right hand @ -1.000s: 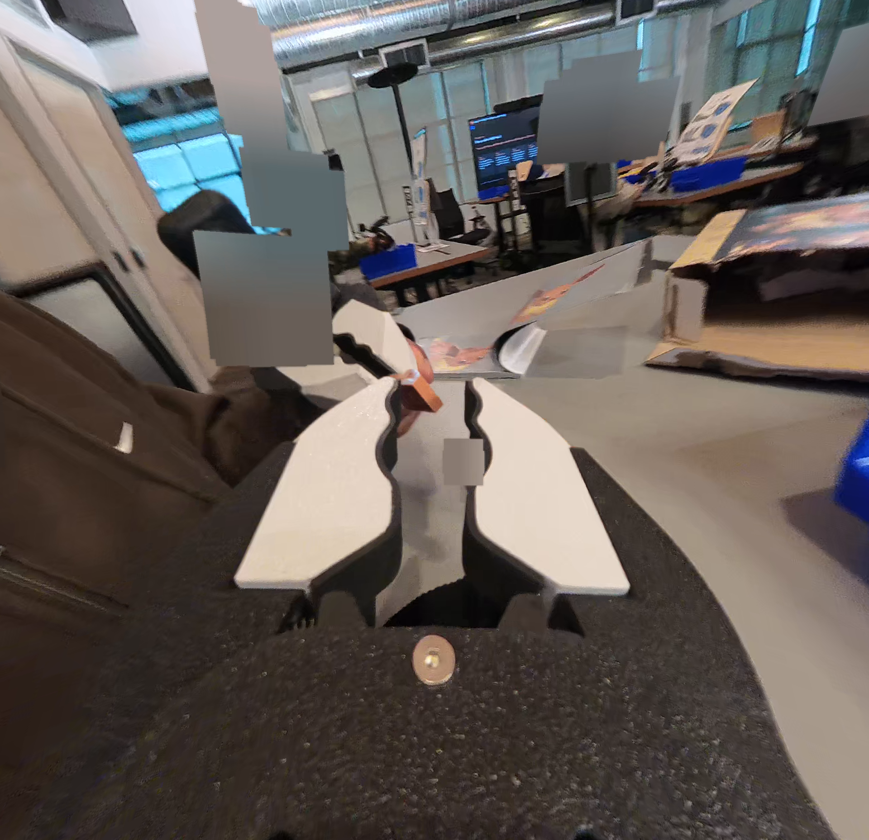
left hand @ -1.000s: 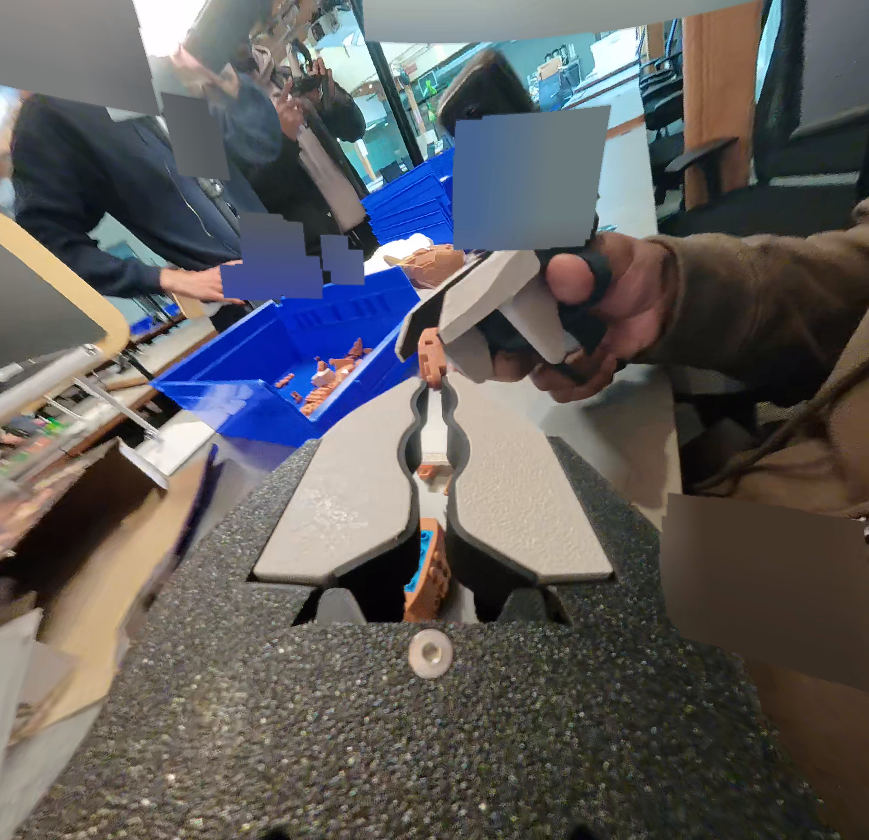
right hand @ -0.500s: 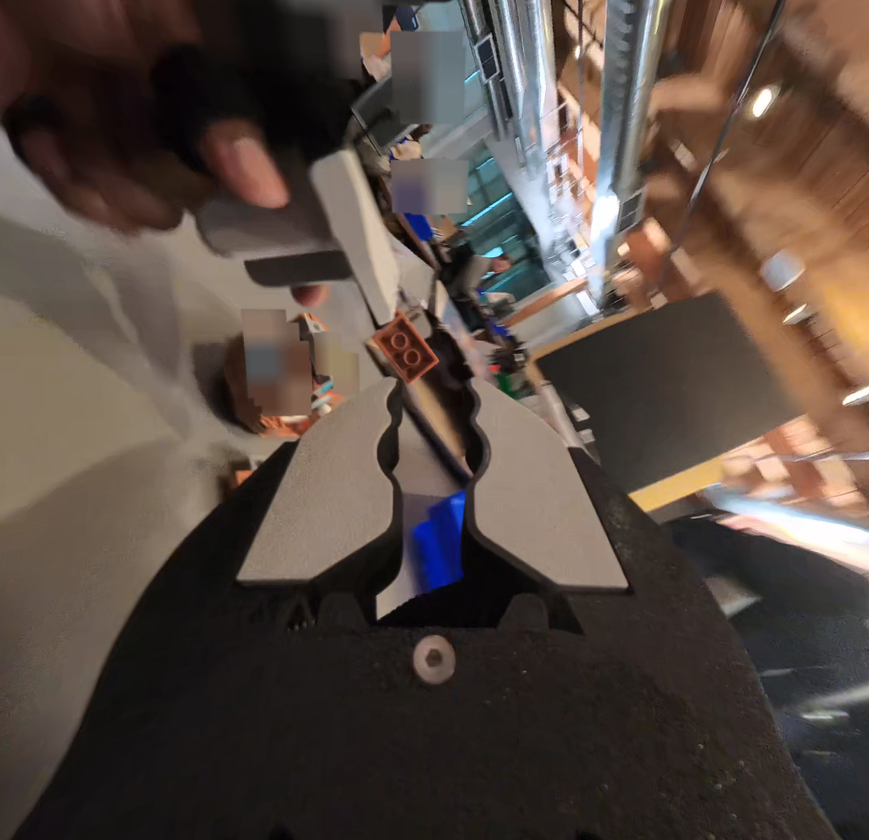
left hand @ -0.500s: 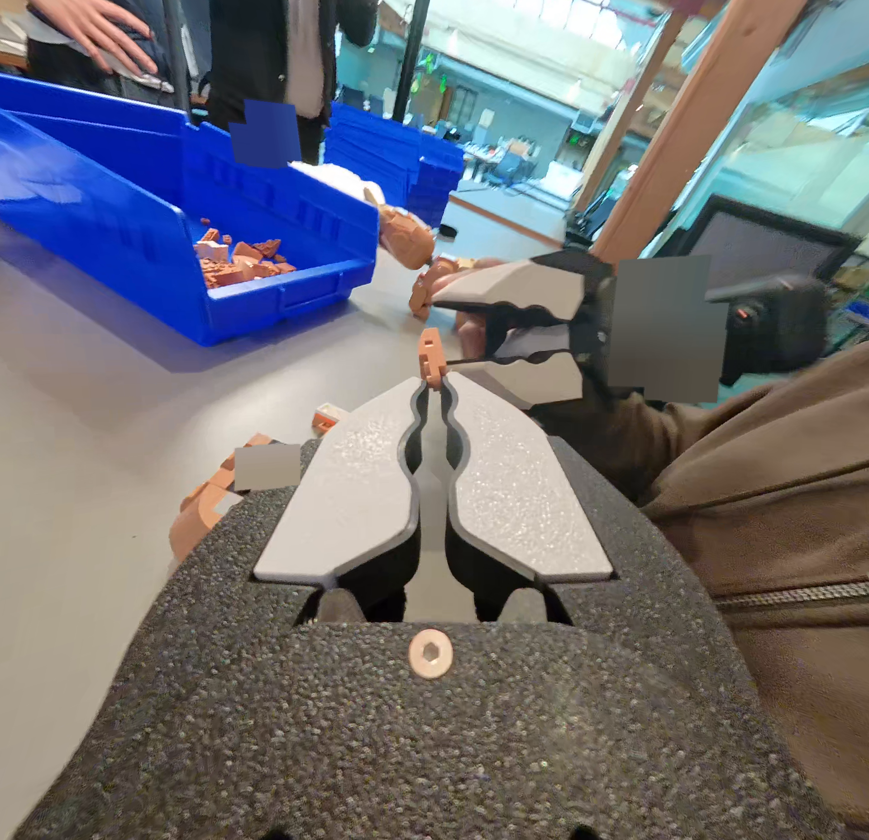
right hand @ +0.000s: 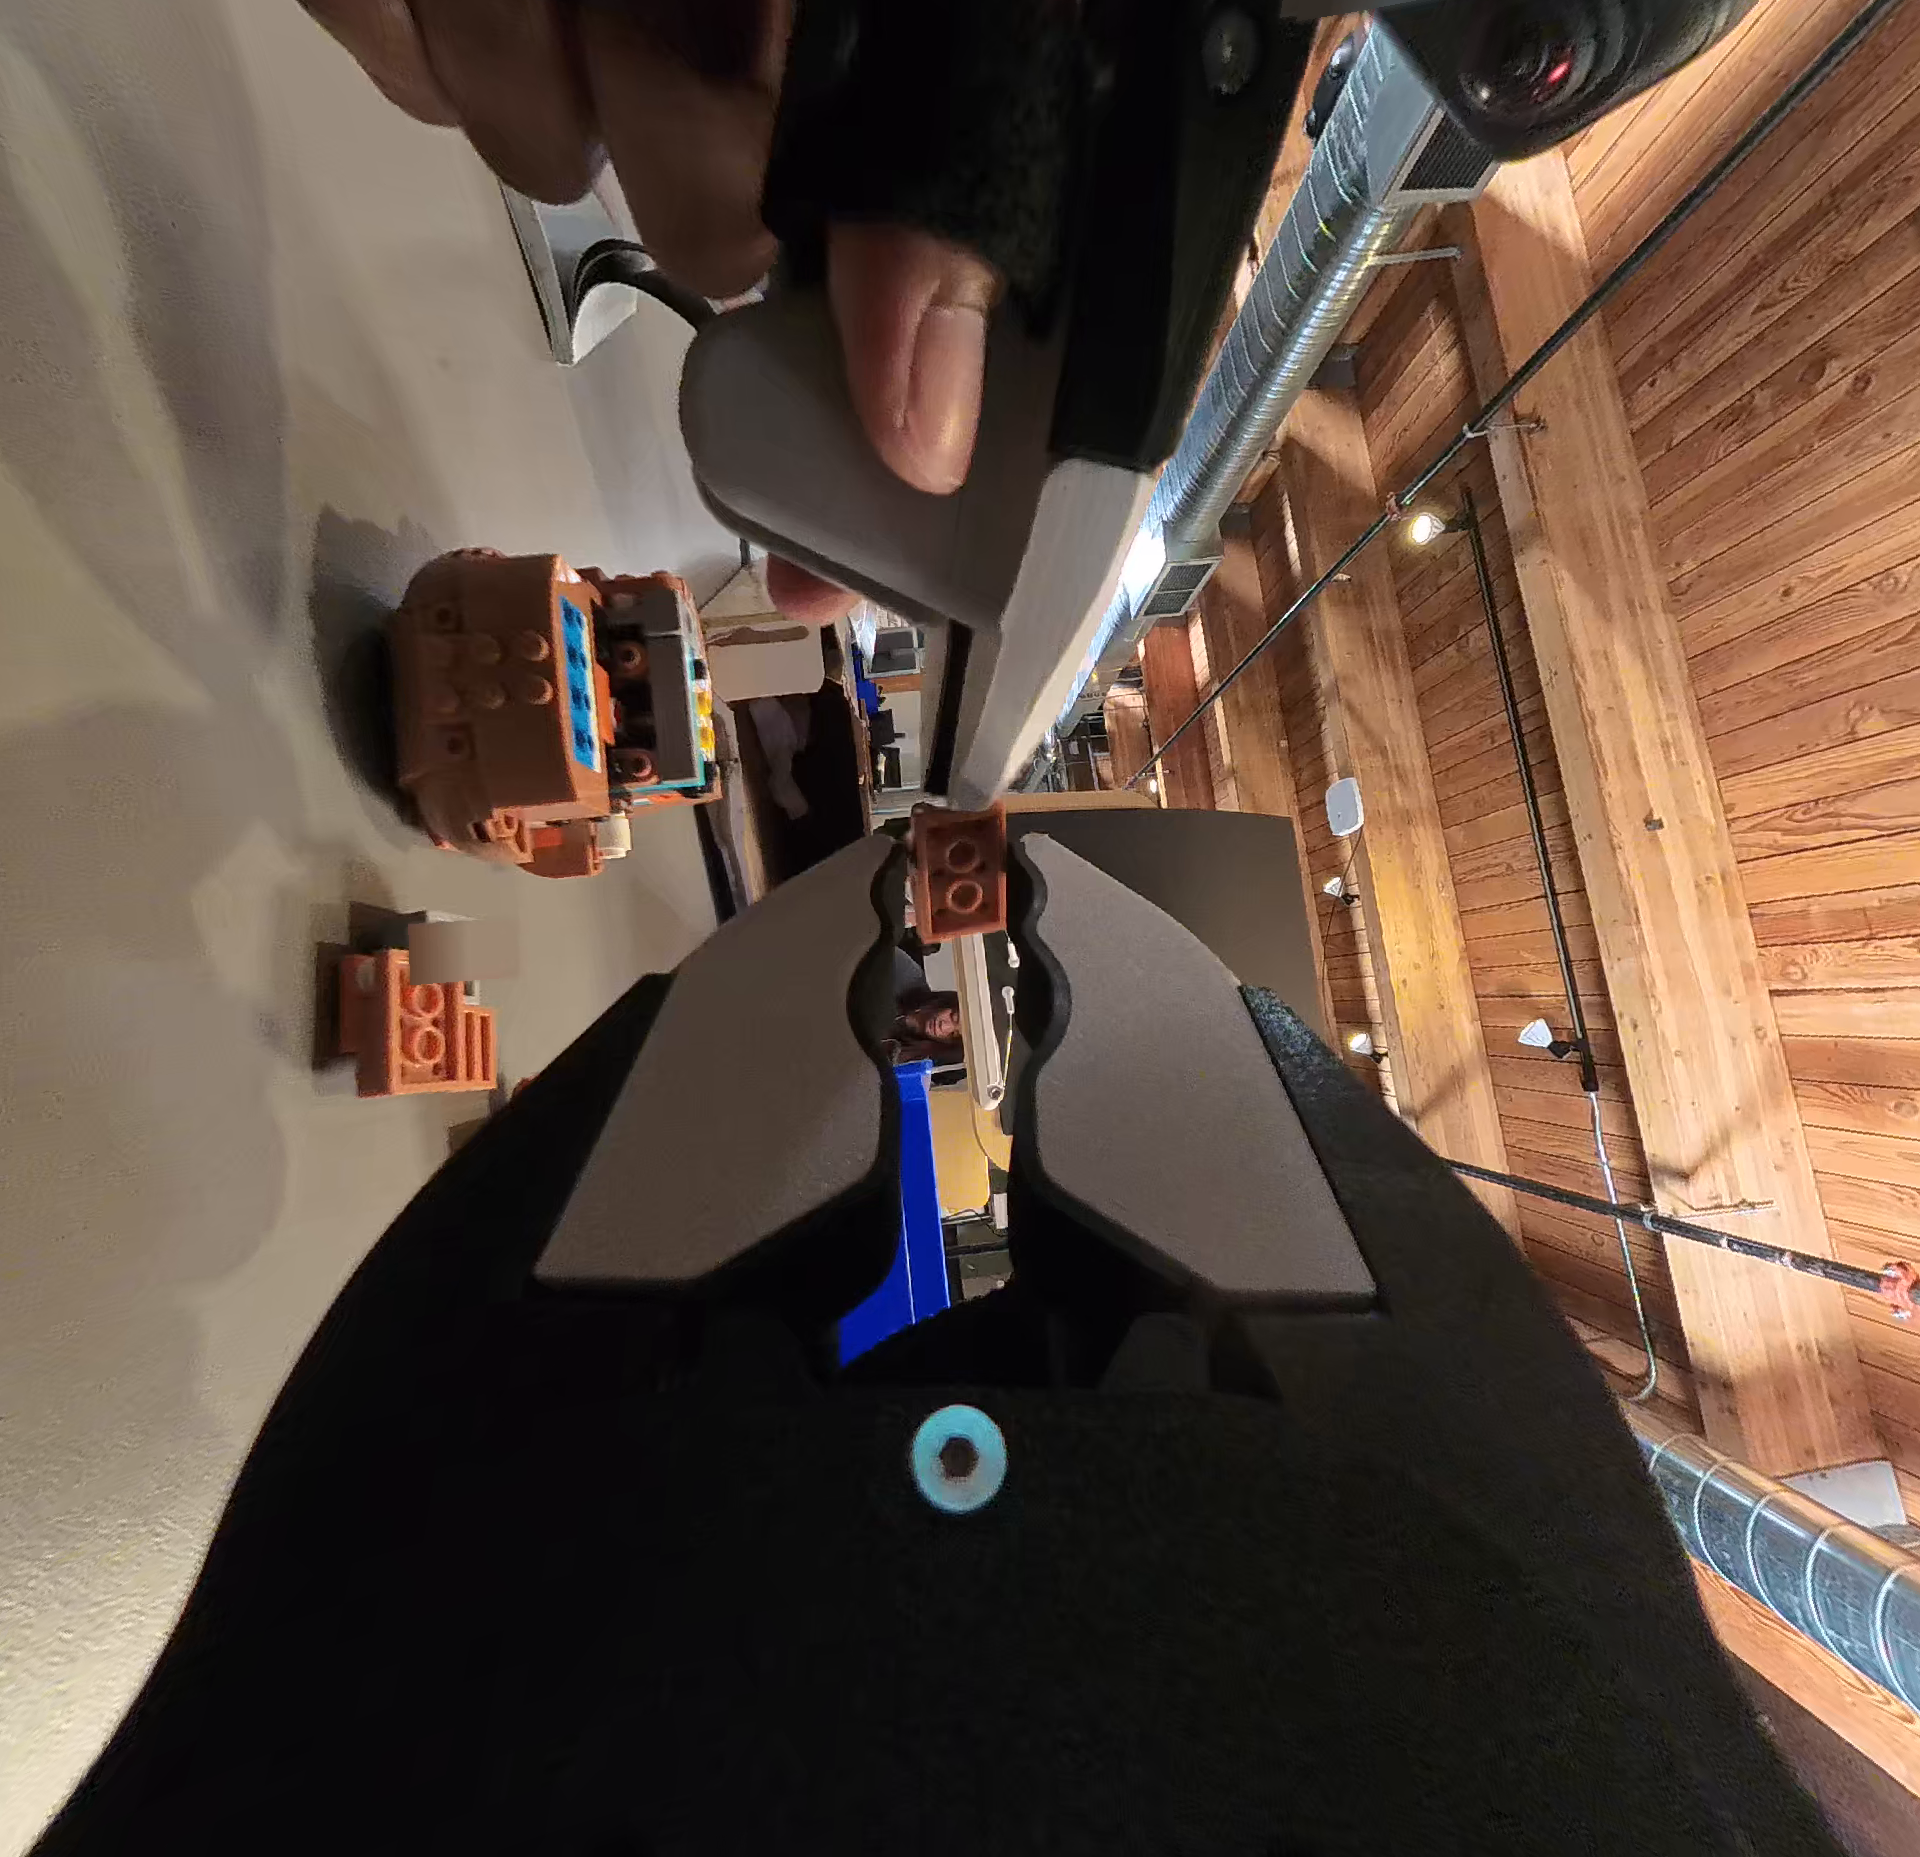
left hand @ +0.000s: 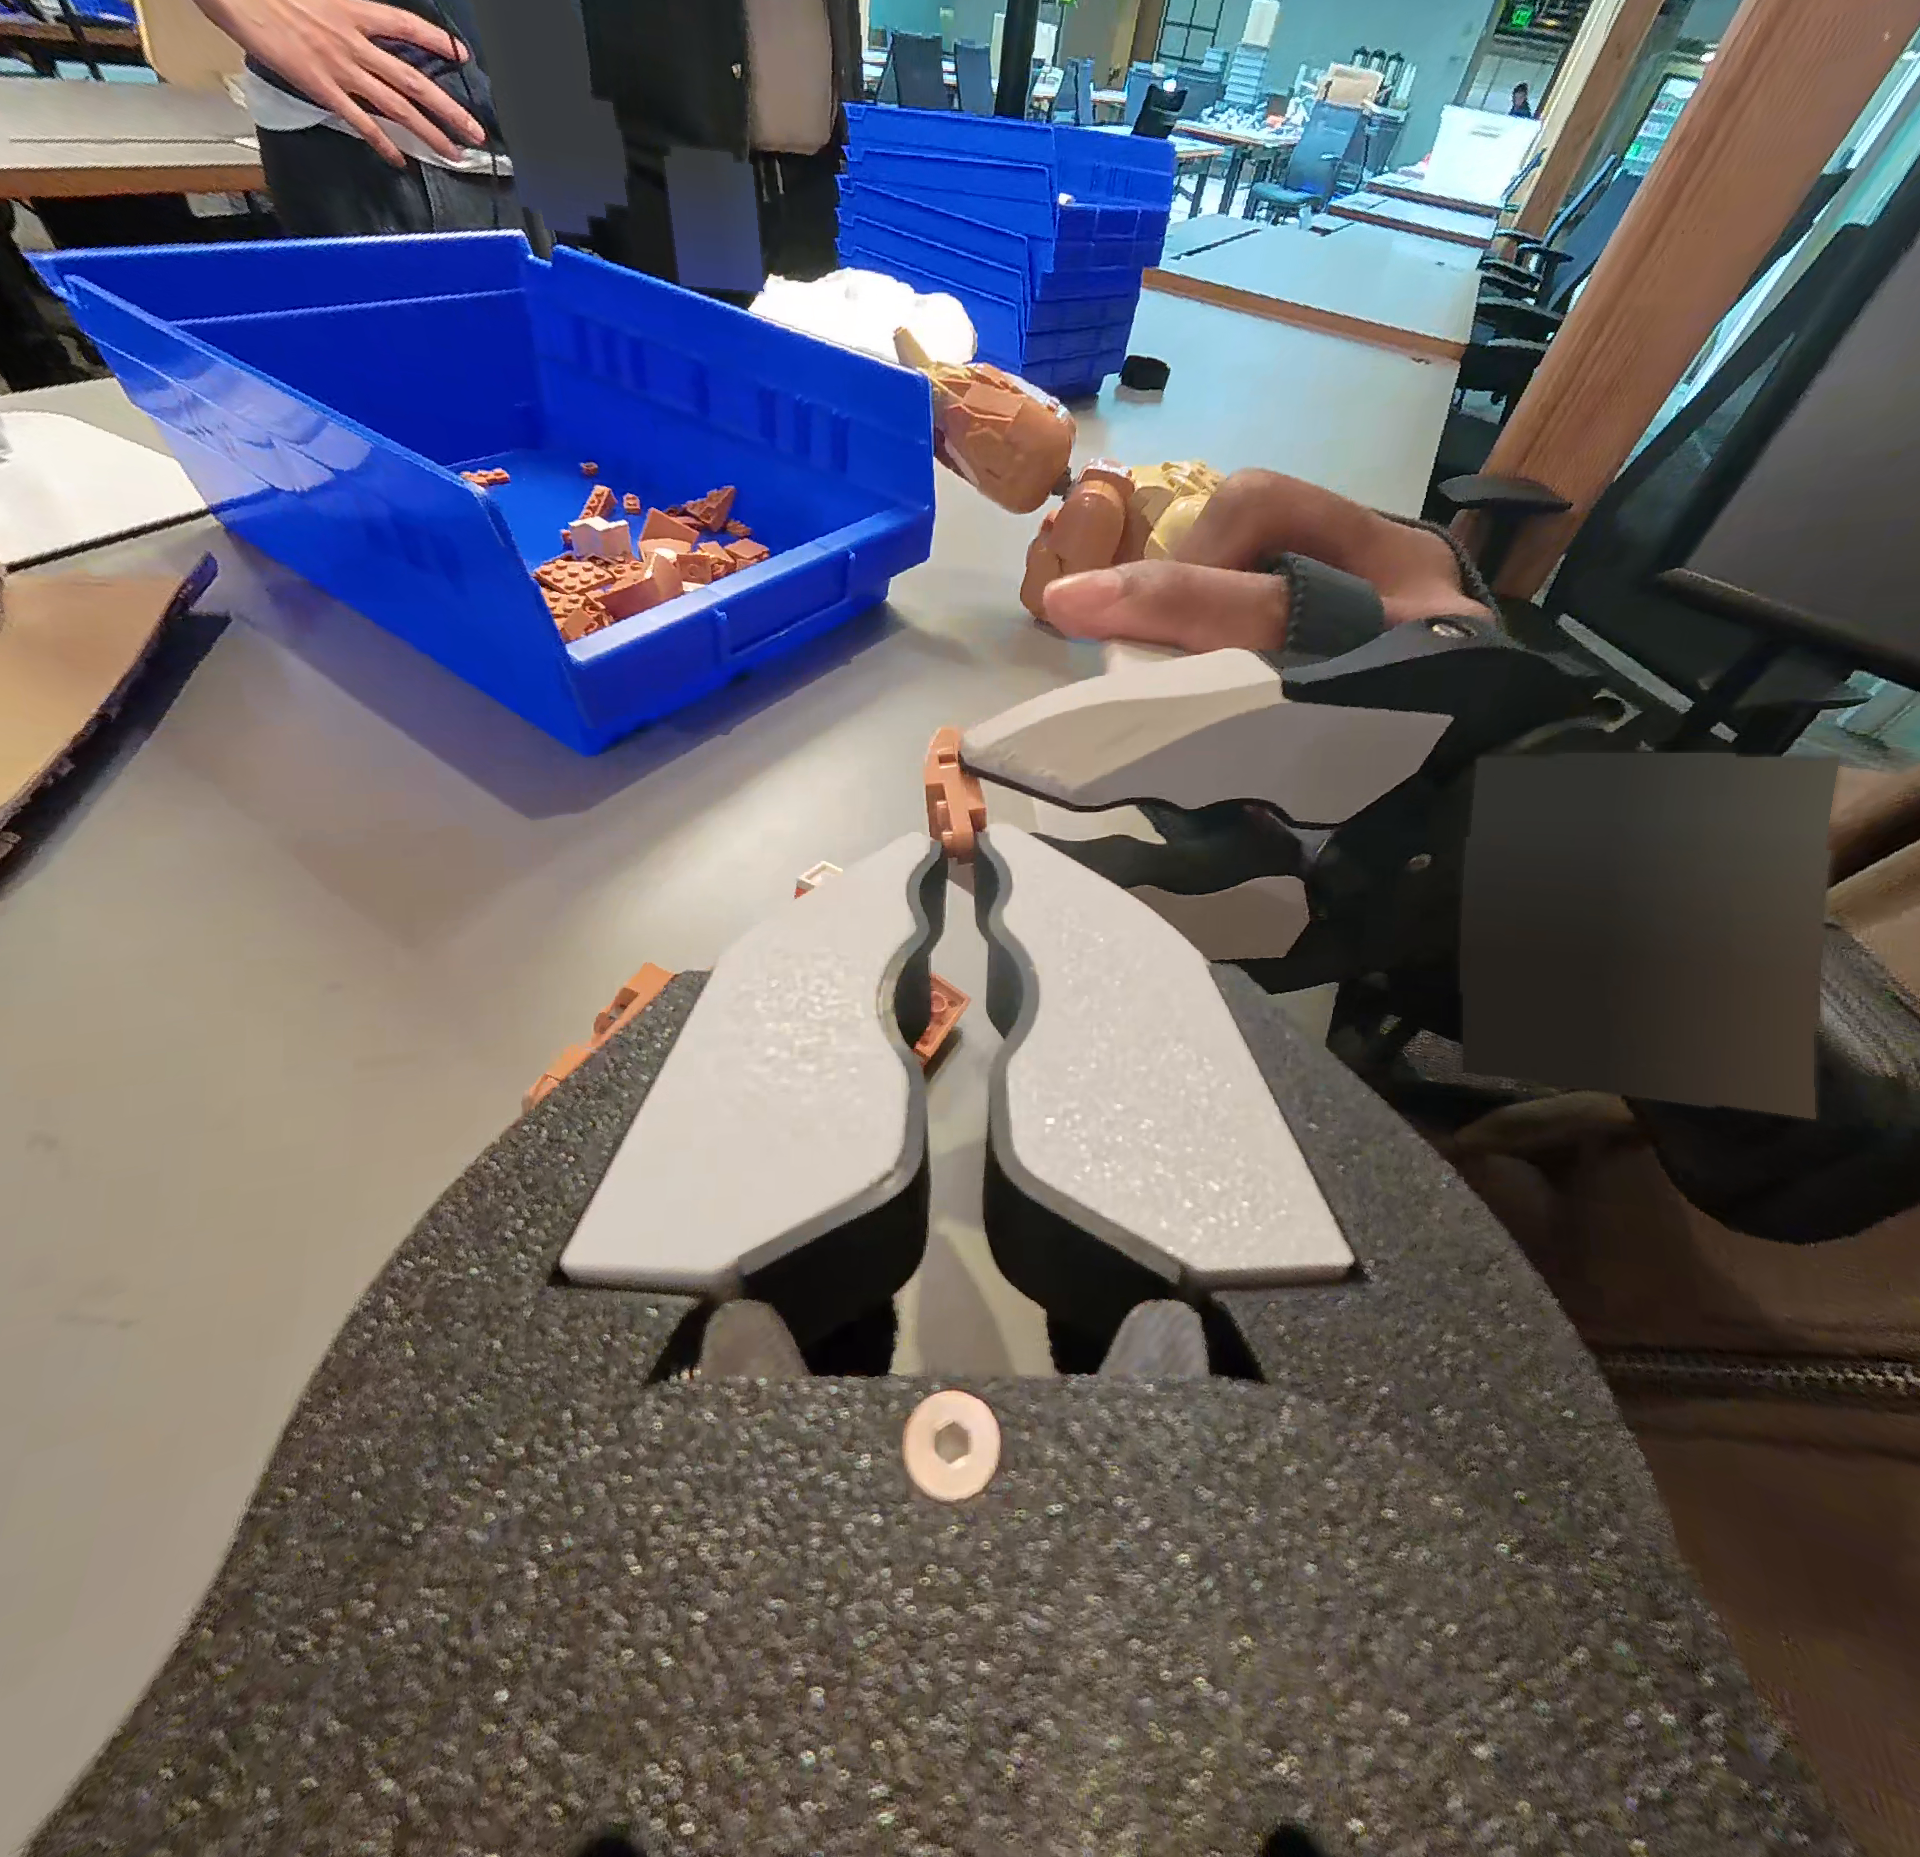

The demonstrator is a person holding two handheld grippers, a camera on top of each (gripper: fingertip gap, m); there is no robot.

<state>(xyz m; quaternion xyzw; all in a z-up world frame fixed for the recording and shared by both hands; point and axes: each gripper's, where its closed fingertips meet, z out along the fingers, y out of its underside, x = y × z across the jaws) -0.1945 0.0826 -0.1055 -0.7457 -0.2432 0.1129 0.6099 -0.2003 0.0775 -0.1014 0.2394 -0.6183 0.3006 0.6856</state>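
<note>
A small brown brick [left hand: 951, 794] is pinched by its lower edge in the tips of my left gripper [left hand: 956, 851], which is almost closed on it a little above the grey table [left hand: 260, 924]. My right gripper [left hand: 977, 805] comes in from the right, rolled on its side, a hand [left hand: 1195, 581] on top of it. In the right wrist view the brick [right hand: 961, 872] sits between the tips of my right gripper [right hand: 956, 851], close against both. The left gripper [right hand: 977, 794] meets the brick from above.
A blue bin [left hand: 727, 436] with loose brown bricks [left hand: 644, 560] stands at the back left, a brown brick figure [left hand: 1003, 436] beside it. More blue bins [left hand: 997, 228] are stacked behind. A brown brick build [right hand: 499, 706] and a small brick stack [right hand: 416, 1028] lie on the table. People stand behind the bin. My two grippers' fingertips are within a few centimetres of each other.
Both grippers have turned and come down toward the table. My right gripper has rolled on its side and its tips now stand around the brick that the left gripper holds.
</note>
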